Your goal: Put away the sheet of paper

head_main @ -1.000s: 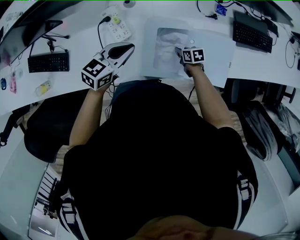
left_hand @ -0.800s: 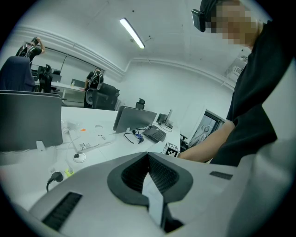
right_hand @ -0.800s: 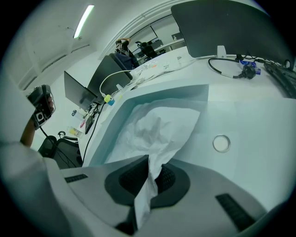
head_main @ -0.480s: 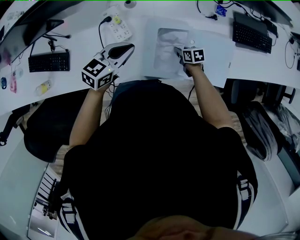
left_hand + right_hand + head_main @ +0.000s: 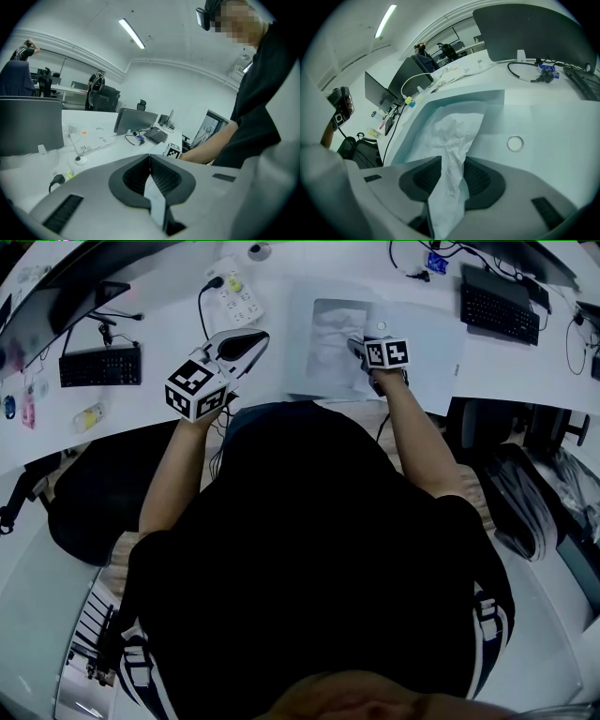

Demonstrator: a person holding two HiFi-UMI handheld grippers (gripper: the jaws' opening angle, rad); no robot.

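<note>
Your right tongs (image 5: pixel 452 164) just opened: paper (image 5: pixel 454 126) let go.
Paper lies slack between them, running ahead into the tray (image 5: pixel 417 126); your left tongs (image 5: pixel 150 157) clenched, empty. Back out; put-away looks done.

We look down on a long white desk (image 5: pixel 141 413) with a black keyboard (image 5: pixel 100 367) at our left and a second keyboard (image 5: pixel 499 307) far to our right. A white power strip (image 5: pixel 239 298) lies near the middle. A black office chair (image 5: pixel 94 493) stands at the desk's near side. Monitors (image 5: pixel 30 124) line the desk, the walls (image 5: pixel 187 89) are white, and a strip light (image 5: pixel 131 33) glows on the ceiling.
</note>
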